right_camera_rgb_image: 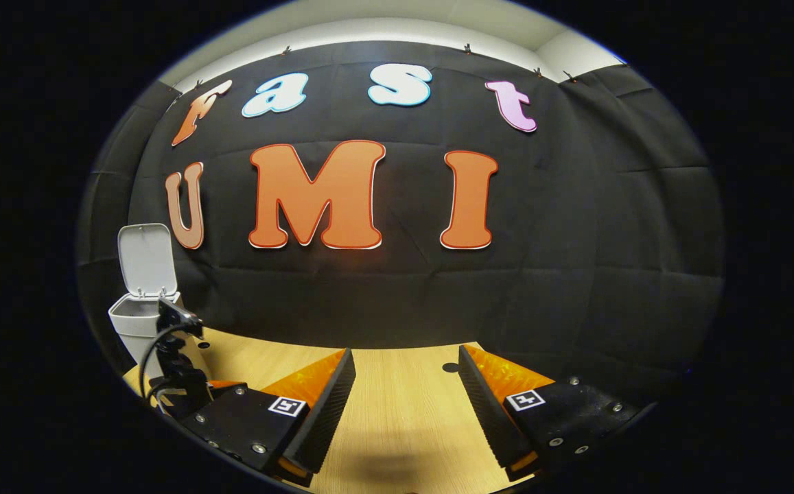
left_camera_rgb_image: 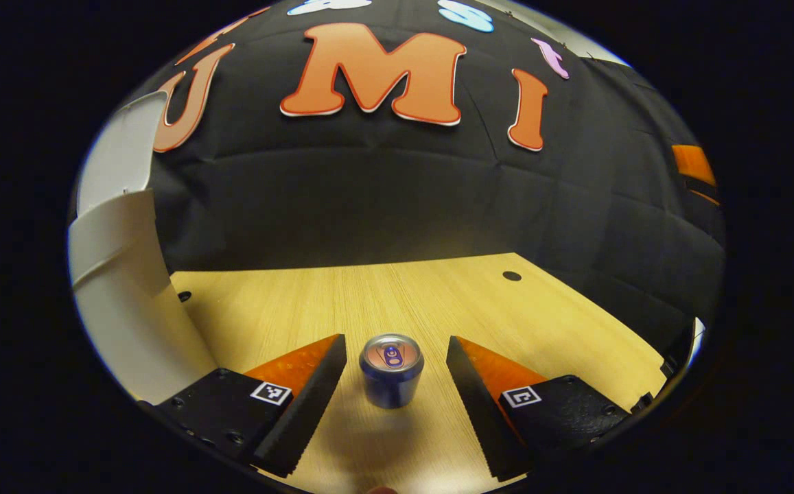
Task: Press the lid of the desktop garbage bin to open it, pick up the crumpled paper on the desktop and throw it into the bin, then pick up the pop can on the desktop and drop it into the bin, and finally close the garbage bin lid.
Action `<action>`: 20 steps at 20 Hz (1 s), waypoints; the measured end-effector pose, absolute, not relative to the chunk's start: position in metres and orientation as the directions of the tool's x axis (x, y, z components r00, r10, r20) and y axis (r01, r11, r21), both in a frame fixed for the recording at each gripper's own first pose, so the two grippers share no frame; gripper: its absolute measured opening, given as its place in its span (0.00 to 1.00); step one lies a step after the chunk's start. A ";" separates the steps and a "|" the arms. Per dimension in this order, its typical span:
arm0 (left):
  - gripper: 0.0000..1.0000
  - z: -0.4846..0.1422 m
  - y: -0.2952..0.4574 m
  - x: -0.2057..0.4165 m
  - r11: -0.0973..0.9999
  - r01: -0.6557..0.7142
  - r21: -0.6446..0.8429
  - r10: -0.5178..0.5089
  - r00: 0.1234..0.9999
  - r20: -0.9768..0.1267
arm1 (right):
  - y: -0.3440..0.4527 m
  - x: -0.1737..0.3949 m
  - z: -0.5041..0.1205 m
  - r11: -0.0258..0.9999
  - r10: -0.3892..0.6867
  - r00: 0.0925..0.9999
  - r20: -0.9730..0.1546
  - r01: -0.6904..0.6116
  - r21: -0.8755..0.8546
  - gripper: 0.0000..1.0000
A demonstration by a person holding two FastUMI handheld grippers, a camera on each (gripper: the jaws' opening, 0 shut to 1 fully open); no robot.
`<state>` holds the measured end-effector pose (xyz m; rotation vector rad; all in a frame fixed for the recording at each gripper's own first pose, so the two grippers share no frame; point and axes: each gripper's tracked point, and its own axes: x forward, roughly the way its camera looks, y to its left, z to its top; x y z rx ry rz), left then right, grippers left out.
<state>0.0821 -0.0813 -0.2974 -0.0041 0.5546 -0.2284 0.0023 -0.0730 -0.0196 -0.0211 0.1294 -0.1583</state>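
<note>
Left gripper view, left to right. The garbage bin (left_camera_rgb_image: 119, 288) rises at about 9 o'clock, its white wall close beside the left gripper, and its lid (left_camera_rgb_image: 122, 147) stands raised above it, toward 10 o'clock. The left gripper (left_camera_rgb_image: 393, 394) is spread wide, nothing between its fingers pressing on anything. The pop can (left_camera_rgb_image: 391, 370) stands upright on the wooden desktop (left_camera_rgb_image: 438, 295) at 6 o'clock, centred in the gap, with bare wood visible on either side of it. Neither finger touches the can.

Right gripper view, left to right. The bin (right_camera_rgb_image: 134, 319) sits at about 8 o'clock with its lid (right_camera_rgb_image: 147, 259) tipped up and back, the mouth uncovered. The other gripper's body and cable show just in front of it. The right gripper (right_camera_rgb_image: 407, 405) is likewise spread apart and holds nothing, hanging over bare desktop (right_camera_rgb_image: 397, 384) toward 6 o'clock.

Assessment: no crumpled paper is visible on the desktop, and the lid is already up, so the step in hand appears to be the pickup of the can.

Recommendation: advance the left gripper until the can's body lies well inside the fingers rather than at their tips. Keep the can centred so both fingers meet it together; a one-sided touch would likely tip or roll it. Close on the cylindrical wall below the rim, firmly but without crushing. Lift straight up before swinging toward 9 o'clock, clearing the bin's rim and the raised lid.
</note>
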 end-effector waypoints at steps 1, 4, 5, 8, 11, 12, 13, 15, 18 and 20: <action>0.96 -0.311 -0.084 0.083 0.975 0.212 -0.073 -0.217 0.811 -0.544 | -0.074 0.000 -0.020 0.987 -0.161 0.978 -0.129 0.158 -0.035 0.90; 0.96 -0.337 -0.086 0.093 0.978 0.191 -0.086 -0.204 0.773 -0.601 | -0.079 -0.005 -0.022 0.985 -0.170 0.975 -0.144 0.166 -0.035 0.90; 0.96 -0.344 -0.086 0.093 0.978 0.187 -0.088 -0.202 0.767 -0.609 | -0.079 -0.006 -0.024 0.985 -0.172 0.974 -0.149 0.169 -0.032 0.90; 0.95 -0.356 -0.089 0.099 0.977 0.198 -0.075 -0.200 0.751 -0.629 | -0.081 -0.009 -0.029 0.985 -0.174 0.971 -0.166 0.171 -0.029 0.90; 0.96 -0.376 -0.090 0.106 0.979 0.191 -0.070 -0.190 0.737 -0.649 | -0.082 -0.011 -0.030 0.985 -0.174 0.970 -0.172 0.170 -0.039 0.90; 0.96 -0.380 -0.090 0.108 0.980 0.185 -0.077 -0.190 0.734 -0.652 | -0.083 -0.012 -0.031 0.985 -0.172 0.969 -0.175 0.168 -0.040 0.90; 0.96 -0.385 -0.089 0.108 0.981 0.178 -0.081 -0.187 0.730 -0.657 | -0.084 -0.012 -0.032 0.985 -0.173 0.969 -0.179 0.168 -0.042 0.90; 0.89 -0.395 -0.087 0.107 0.983 0.167 -0.083 -0.178 0.716 -0.675 | -0.086 -0.013 -0.034 0.984 -0.175 0.967 -0.184 0.170 -0.043 0.90; 0.86 -0.396 -0.089 0.108 0.984 0.162 -0.076 -0.170 0.718 -0.674 | -0.088 -0.014 -0.036 0.984 -0.177 0.965 -0.192 0.172 -0.043 0.90; 0.85 -0.394 -0.086 0.106 0.985 0.159 -0.063 -0.159 0.713 -0.683 | -0.088 -0.013 -0.036 0.984 -0.176 0.966 -0.189 0.173 -0.037 0.91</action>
